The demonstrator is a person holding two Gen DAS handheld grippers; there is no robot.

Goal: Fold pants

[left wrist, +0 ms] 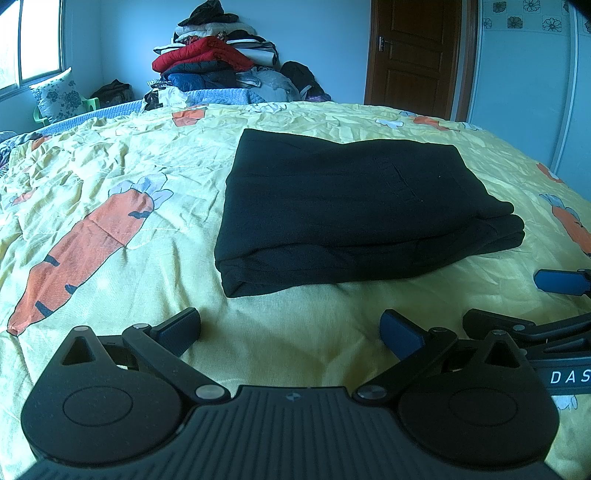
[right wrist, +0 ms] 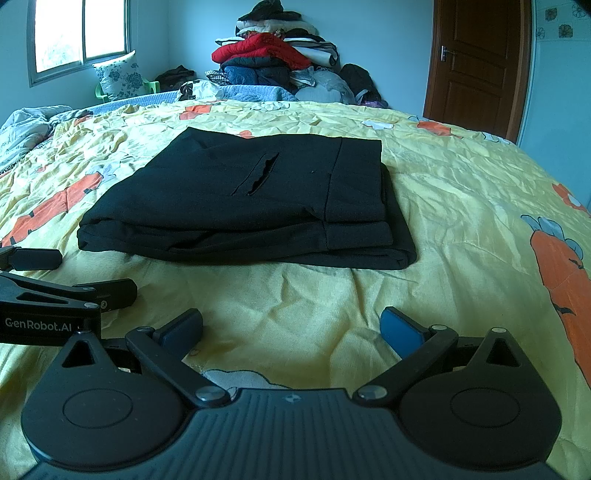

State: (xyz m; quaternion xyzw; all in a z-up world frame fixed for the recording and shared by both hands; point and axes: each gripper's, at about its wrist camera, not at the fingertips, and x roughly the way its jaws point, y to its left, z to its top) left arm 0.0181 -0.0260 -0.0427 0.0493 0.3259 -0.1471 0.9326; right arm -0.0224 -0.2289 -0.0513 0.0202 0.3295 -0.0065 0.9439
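Observation:
Black pants lie folded into a thick rectangle on the yellow carrot-print bedspread. In the right wrist view the pants show a pocket slit on top and stacked layers at the near edge. My left gripper stands open over bare bedspread, a short way in front of the pants, holding nothing. My right gripper is open too, empty, just short of the bundle's near edge. Each gripper shows at the other view's side: the right gripper and the left gripper.
A tall pile of clothes and quilts stands at the bed's far side. A brown door is at the back right, a window and a flowered pillow at the back left. A crumpled quilt lies at the left edge.

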